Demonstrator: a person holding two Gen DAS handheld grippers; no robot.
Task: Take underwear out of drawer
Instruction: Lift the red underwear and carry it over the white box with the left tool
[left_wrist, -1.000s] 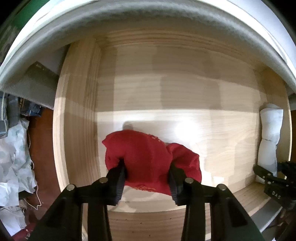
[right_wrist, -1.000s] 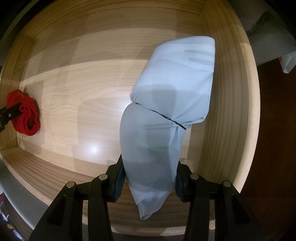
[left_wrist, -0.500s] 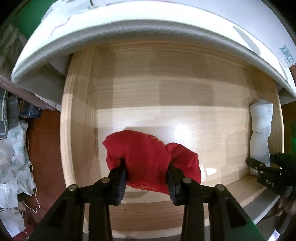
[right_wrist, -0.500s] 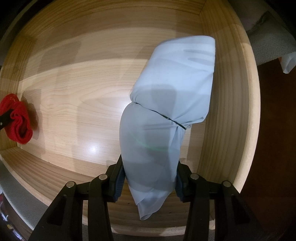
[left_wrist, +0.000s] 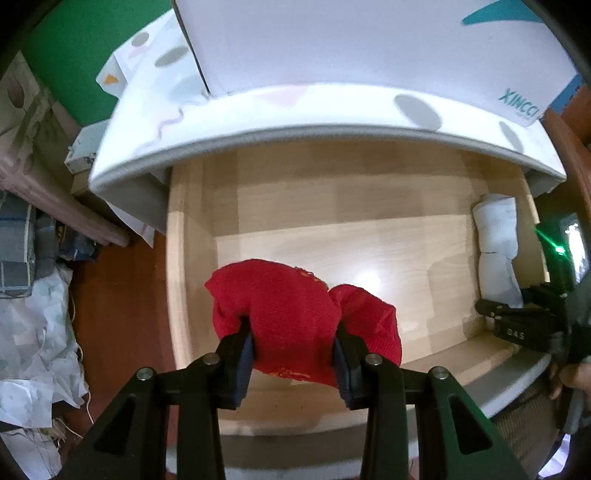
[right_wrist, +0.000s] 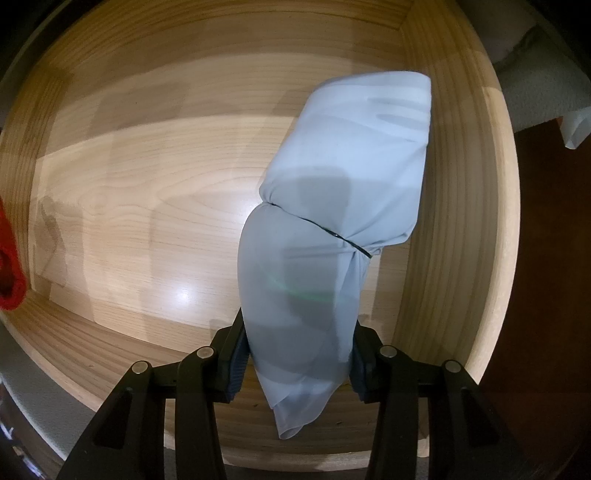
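Both grippers grip underwear over the open wooden drawer.

Nearest in the left wrist view, the left gripper (left_wrist: 293, 341) has its jaws closed on the bunched red underwear (left_wrist: 295, 314), which seems to hang just above the drawer (left_wrist: 177, 295) floor near its left wall, though contact is hard to judge. In the right wrist view, the right gripper (right_wrist: 299, 356) has its jaws clamped on the lower end of the pale blue underwear (right_wrist: 343, 206), a roll tied by a thin dark band (right_wrist: 332, 232), lying along the drawer's right wall. Beyond the drawer, a white patterned slab (left_wrist: 295, 107) overhangs its far edge, with a white box (left_wrist: 369, 44) on top.
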